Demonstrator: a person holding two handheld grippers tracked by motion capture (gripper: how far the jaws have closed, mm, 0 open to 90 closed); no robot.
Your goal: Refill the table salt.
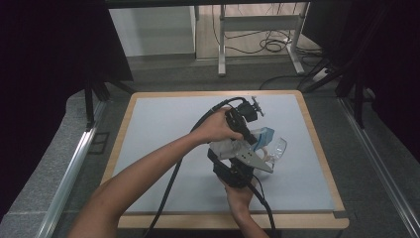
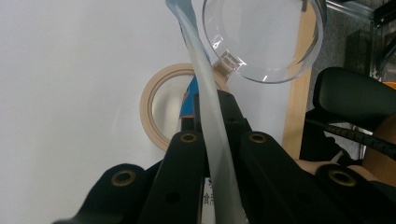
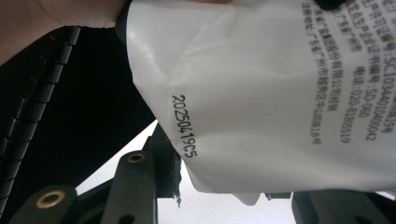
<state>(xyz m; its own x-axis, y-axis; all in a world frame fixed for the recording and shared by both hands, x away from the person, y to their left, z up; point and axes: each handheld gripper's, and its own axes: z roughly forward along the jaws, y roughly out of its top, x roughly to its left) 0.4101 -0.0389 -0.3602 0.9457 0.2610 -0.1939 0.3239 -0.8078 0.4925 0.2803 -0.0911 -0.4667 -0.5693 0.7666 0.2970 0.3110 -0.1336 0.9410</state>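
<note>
Fingers [image 2: 187,154] of the left gripper [image 2: 217,140] are clamped on the white plastic bag's [image 3: 280,93] thin edge; the right gripper [image 3: 219,186] pinches its printed body above the pale blue table [image 1: 163,129].

**Bright table, dark surround**

Evenly lit from above across the pale table [image 1: 163,129], with soft, faint shadows under the forearms. Black and featureless at both sides of the high view. Nearly washed out to white in the left gripper view, with small glints of glare on the clear plastic cup [image 2: 264,39]. Close and soft-focused in the right gripper view; printed bag [image 3: 280,102] sharp mid-frame, blurred toward edges.
</note>
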